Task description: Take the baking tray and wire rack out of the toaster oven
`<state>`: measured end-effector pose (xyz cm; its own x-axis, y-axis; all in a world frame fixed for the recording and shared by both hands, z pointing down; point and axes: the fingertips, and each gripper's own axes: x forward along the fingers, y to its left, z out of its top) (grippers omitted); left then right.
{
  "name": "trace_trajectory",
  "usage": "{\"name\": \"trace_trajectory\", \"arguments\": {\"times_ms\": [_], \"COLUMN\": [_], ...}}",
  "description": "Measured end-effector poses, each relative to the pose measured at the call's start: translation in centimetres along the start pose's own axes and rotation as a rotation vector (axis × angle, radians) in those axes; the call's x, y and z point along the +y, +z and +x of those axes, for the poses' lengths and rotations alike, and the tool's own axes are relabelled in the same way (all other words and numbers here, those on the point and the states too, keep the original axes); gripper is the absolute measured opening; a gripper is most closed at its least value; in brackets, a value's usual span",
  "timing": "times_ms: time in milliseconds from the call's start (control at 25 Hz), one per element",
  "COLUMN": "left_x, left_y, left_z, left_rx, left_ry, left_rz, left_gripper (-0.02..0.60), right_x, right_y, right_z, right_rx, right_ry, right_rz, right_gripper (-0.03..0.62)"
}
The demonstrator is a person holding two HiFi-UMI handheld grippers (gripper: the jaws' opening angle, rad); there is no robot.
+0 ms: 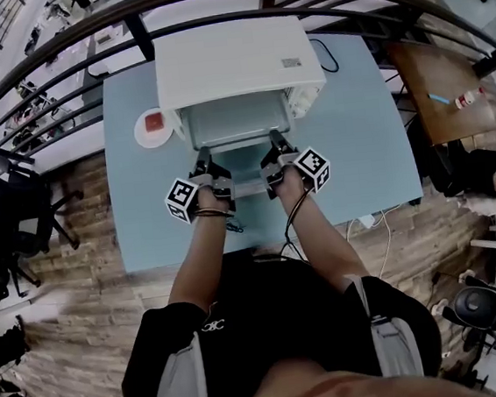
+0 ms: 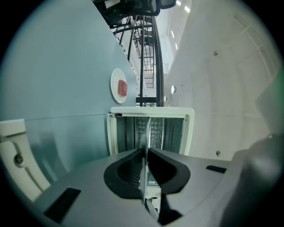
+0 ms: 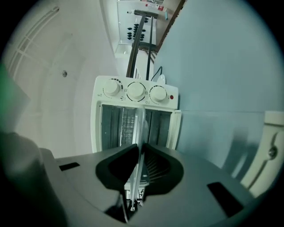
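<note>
A pale blue rectangular table carries a small round white plate with a red block on it. The plate sits at nine o'clock of a boxy white toaster oven. The oven's clear glass door lies folded down toward six o'clock.

The left gripper is clamped on a thin grey metal baking tray, its dark pads pinching the rim at the tray's left end. The tray reaches out of the oven's mouth toward six o'clock, above the door. A silver wire rack shows inside the cavity.

The right gripper pinches the tray's right end in the same way. Three round white dials sit at three o'clock of the mouth.
</note>
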<state>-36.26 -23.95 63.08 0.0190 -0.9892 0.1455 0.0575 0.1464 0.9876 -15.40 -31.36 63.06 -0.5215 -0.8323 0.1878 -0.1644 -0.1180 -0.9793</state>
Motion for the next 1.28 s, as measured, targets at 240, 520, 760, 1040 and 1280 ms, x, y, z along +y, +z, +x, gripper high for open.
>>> {"name": "trace_trajectory", "arguments": {"times_ms": [240, 520, 760, 1040, 1280], "left_x": [0.3, 0.4, 0.7, 0.2, 0.8], "left_y": [-1.6, -3.6, -5.2, -7.2, -9.4], "left_z": [-3.8, -7.6, -10.7, -13.0, -13.9], "left_rx": [-0.043, -0.076, -0.111, -0.139, -0.134], "left_ry": [-0.003, -0.004, -0.004, -0.023, -0.044], "left_rz": [-0.001, 0.019, 0.019, 0.048, 0.055], "left_gripper": [0.048, 0.048, 0.049, 0.048, 0.049], "right_x": [-0.2, -0.2, 0.1, 0.1, -0.2], "right_y": [-0.7, -0.9, -1.1, -0.5, 0.9], "right_z": [-3.6, -6.8, -9.1, -11.1, -13.0], "right_rx": [0.053, 0.117, 0.164, 0.198, 0.193], "right_ry": [-0.001, 0.008, 0.032, 0.065, 0.09], "right_rz": [-0.031, -0.03, -0.054, -0.051, -0.053], "right_gripper": [0.06, 0.06, 0.061, 0.061, 0.061]}}
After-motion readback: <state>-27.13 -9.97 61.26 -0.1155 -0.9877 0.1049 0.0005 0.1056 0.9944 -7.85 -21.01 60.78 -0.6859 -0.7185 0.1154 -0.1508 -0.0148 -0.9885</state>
